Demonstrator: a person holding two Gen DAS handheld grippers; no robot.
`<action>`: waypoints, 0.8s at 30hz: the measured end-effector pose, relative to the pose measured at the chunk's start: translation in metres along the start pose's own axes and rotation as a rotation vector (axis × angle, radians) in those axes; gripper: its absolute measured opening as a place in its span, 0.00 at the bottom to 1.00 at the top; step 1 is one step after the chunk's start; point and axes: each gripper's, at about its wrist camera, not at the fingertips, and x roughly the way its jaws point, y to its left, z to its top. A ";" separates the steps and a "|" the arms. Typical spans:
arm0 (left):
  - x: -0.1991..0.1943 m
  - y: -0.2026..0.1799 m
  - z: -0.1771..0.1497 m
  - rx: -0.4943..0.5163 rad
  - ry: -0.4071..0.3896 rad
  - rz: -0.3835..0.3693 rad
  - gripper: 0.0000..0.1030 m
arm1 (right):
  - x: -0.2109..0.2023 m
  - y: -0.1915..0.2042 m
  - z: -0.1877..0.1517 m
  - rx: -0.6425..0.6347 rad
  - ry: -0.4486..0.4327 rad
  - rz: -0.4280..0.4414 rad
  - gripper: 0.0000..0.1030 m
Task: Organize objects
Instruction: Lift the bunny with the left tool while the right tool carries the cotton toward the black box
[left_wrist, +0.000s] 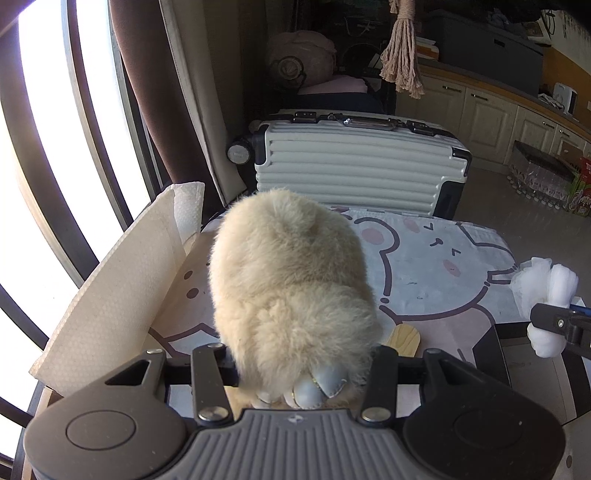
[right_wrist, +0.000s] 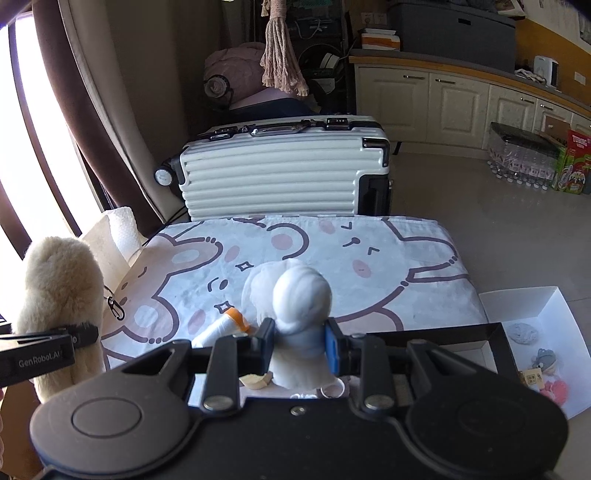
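Fingers of my left gripper (left_wrist: 299, 363) clamp the cream plush toy (left_wrist: 291, 284) mid-frame above the surface (left_wrist: 424, 258), while my right gripper (right_wrist: 300, 341) grips a white fluffy bundle (right_wrist: 301, 291) at center, so I judge both are mid-carry, next needing placement in the white box (right_wrist: 554, 306) lower right.

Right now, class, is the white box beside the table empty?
No: the right wrist view shows the white box holding small toys, among them a grey figure and a grey lump.
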 end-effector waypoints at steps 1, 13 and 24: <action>0.000 -0.001 0.000 0.000 0.000 0.001 0.46 | 0.000 -0.001 0.000 -0.001 -0.001 0.000 0.28; 0.006 -0.003 -0.001 -0.016 0.008 0.007 0.47 | 0.002 -0.004 0.001 0.000 0.003 0.005 0.28; 0.013 -0.018 -0.001 -0.018 0.023 -0.016 0.46 | 0.003 -0.017 0.002 0.014 0.006 -0.027 0.28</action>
